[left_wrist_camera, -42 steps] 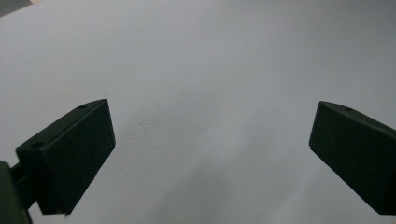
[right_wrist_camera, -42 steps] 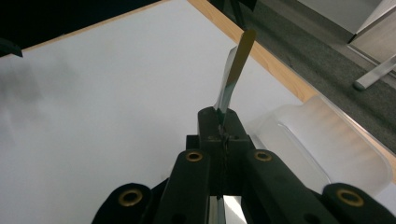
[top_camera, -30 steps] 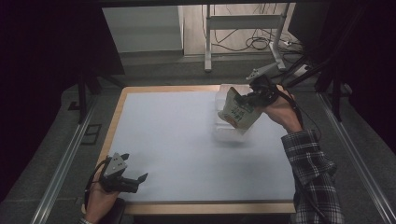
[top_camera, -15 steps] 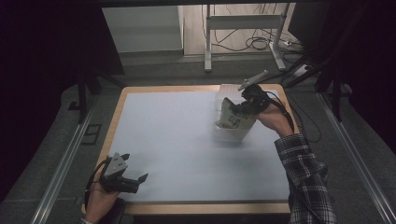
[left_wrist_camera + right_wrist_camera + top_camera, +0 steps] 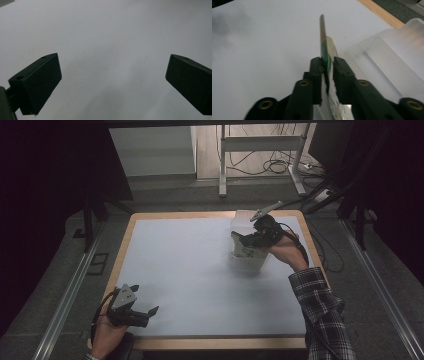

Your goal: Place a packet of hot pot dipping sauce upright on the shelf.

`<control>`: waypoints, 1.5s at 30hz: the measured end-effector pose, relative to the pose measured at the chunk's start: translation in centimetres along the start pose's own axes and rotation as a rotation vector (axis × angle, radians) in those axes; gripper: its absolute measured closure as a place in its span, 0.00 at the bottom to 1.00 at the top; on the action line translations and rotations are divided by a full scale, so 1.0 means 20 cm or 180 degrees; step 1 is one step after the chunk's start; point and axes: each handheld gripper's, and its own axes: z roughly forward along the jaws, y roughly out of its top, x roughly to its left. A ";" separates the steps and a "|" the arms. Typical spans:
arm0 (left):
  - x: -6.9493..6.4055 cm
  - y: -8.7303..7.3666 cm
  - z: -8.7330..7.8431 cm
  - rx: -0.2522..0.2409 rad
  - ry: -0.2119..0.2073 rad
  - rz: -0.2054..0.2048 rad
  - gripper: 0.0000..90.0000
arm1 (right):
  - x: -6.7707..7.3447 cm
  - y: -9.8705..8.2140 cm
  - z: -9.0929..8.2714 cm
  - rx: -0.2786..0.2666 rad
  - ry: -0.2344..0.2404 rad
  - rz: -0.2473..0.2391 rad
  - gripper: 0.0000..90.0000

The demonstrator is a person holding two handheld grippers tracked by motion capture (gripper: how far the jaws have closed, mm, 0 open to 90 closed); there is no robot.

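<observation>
Jaws of right gripper [image 5: 327, 72] just easing around green packet [image 5: 325, 50] over clear tub [image 5: 387, 62]

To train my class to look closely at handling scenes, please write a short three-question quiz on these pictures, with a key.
1. Multiple choice: what sits between the jaws of the right claw? A) a spoon B) a flat green-and-white packet C) nothing
2. True or false: the left claw grips the translucent container.
3. Fill in: the left claw's jaws stand ____ above the white table.
Key: 1 B; the right claw's jaws have just been opening, with the packet between them. 2 false. 3 open.
</observation>
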 end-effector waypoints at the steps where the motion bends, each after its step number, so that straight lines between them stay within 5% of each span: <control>1: 0.00 0.00 0.00 0.0000 -0.0001 0.0000 0.00 | 0.00 0.00 0.00 -0.0020 -0.0017 -0.0001 0.78; 7: 0.00 0.00 0.00 0.0009 0.0002 0.0010 0.00 | 0.01 -0.01 -0.01 -0.0060 -0.0077 0.0051 0.62; 16: 0.00 0.00 -0.01 -0.0043 0.0031 0.0009 0.00 | 0.05 0.00 0.00 -0.0072 0.0071 0.0144 0.44; 23: 0.00 0.01 -0.01 -0.0068 0.0002 -0.0026 0.00 | 0.09 0.00 0.00 -0.0142 -0.0026 0.0087 0.31; 32: 0.01 0.01 -0.03 -0.0178 -0.0193 -0.0154 0.01 | 0.13 -0.01 -0.03 -0.0202 -0.0048 0.0059 0.24; 45: 0.01 0.01 -0.04 -0.0278 -0.0262 -0.0236 0.01 | 0.18 -0.07 -0.09 -0.0305 -0.0082 0.0109 0.16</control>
